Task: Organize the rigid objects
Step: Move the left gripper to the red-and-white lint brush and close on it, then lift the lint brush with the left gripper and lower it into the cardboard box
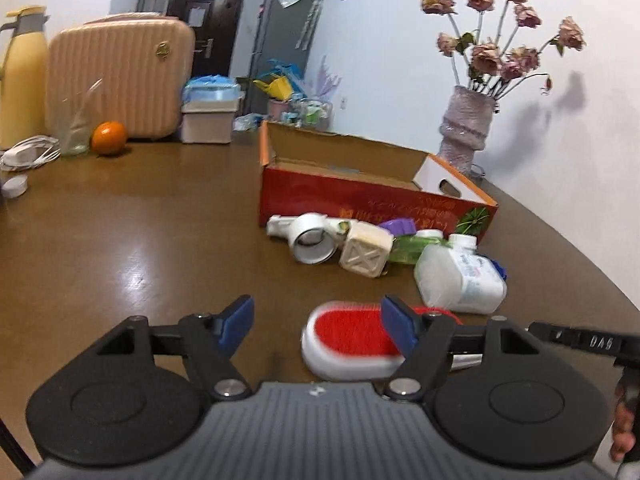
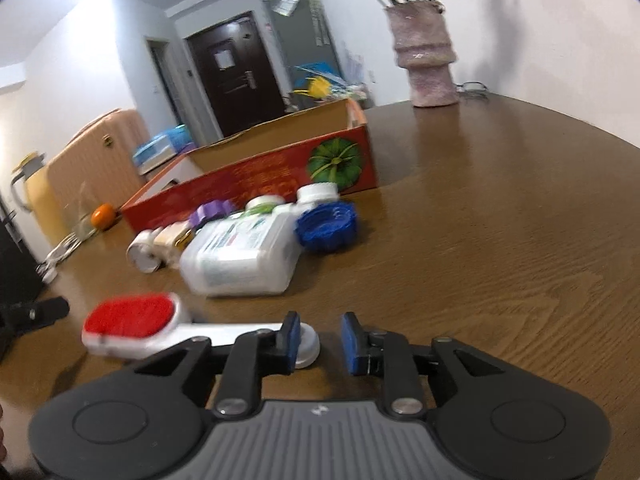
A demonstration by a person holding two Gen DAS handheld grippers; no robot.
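Both grippers hover spread and empty over the brown bench (image 2: 500, 220). The red-bristled brush (image 1: 352, 340) lies flat near the front edge, bristles up. Its head sits just ahead of the left gripper (image 1: 318, 322), while its white handle end is beside the right gripper (image 2: 320, 338), whose left pad partly hides it. The open red box (image 1: 360, 188) stands beyond the bottle pile (image 2: 244, 256), towards the bench's far edge. Judging by this, the brush goes first: centre the handle between the right gripper's pads, close squarely, then lift clear over the pile.
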